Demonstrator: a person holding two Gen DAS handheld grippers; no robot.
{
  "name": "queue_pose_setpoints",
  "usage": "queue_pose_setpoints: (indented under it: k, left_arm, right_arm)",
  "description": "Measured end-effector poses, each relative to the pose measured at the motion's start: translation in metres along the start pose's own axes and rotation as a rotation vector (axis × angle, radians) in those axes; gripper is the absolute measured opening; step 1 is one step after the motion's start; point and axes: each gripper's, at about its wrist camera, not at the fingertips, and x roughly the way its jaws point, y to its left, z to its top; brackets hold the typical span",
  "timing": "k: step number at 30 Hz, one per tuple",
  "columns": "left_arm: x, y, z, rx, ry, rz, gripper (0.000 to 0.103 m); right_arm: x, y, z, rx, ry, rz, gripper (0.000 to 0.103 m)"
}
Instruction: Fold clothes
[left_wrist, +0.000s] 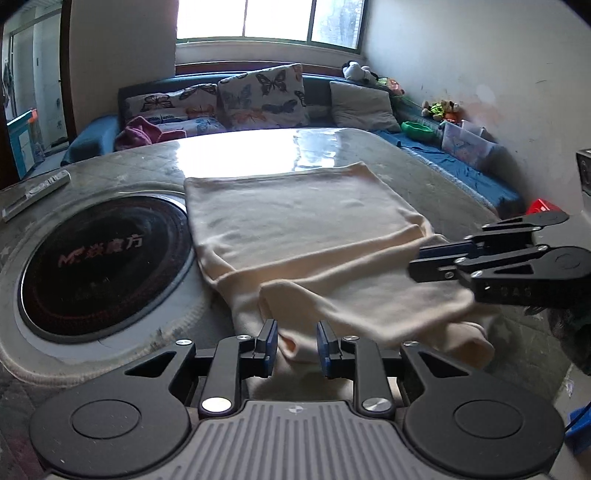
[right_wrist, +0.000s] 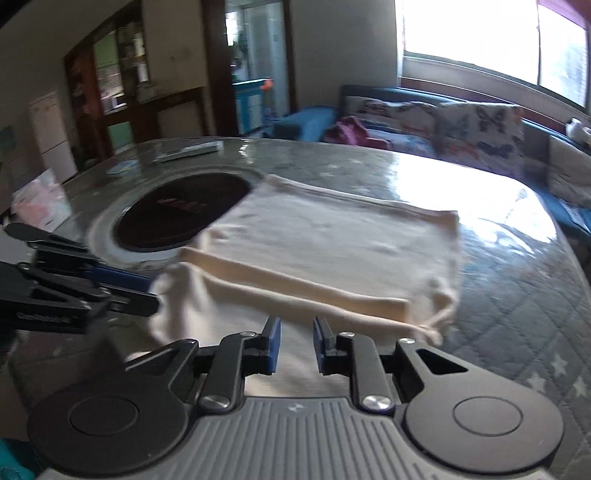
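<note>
While a cream garment (left_wrist: 295, 225) lies spread on the quilted tabletop (left_wrist: 436, 162) in the left wrist view, the left tool (left_wrist: 296, 343) hovers at its near edge with blue-padded fingers (left_wrist: 271, 341) parted, a raised fold of cloth in the gap but not pinched. The garment's long axis runs away from the camera toward the sofa (left_wrist: 92, 138), its far edge straight and a folded band crossing its middle. Beside its left edge sits a round black cooktop (left_wrist: 107, 258) printed with a pink "M" logo and Chinese characters. The right tool (left_wrist: 415, 264) reaches in from the right over the cloth's side; whether it has hold cannot be told here. A remote (left_wrist: 37, 192) lies at far left.

In the right wrist view, blurred, the right tool (right_wrist: 296, 345) stands open above the garment (right_wrist: 332, 243), holding nothing. The cloth stretches toward the window (right_wrist: 491, 40), one corner overlapping the cooktop (right_wrist: 181, 210), whose lettering is unreadable. The left tool (right_wrist: 153, 291) meets the cloth's lifted left corner.
</note>
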Motion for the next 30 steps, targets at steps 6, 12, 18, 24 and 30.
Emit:
queue_pose_setpoints:
  k: [6, 12, 18, 24, 30]
  left_arm:
    - [-0.004, -0.005, -0.006, 0.028, -0.009, 0.002, 0.021]
    - [-0.015, -0.005, -0.007, 0.035, -0.044, 0.003, 0.002]
    - [-0.021, 0.002, -0.013, 0.022, -0.03, 0.024, 0.001]
    - [-0.03, 0.014, -0.011, -0.003, -0.034, 0.055, 0.001]
    - [-0.028, 0.014, -0.005, -0.005, -0.043, 0.054, 0.003]
  right_arm:
    - [0.002, 0.013, 0.0, -0.025, 0.009, 0.032, 0.019]
    - [0.004, 0.021, 0.003, -0.058, 0.01, 0.053, 0.019]
    - [0.024, 0.031, 0.009, -0.08, 0.015, 0.081, 0.02]
    - [0.042, 0.056, 0.008, -0.156, 0.024, 0.122, 0.02]
    - [0.04, 0.069, 0.005, -0.211, 0.003, 0.14, 0.022]
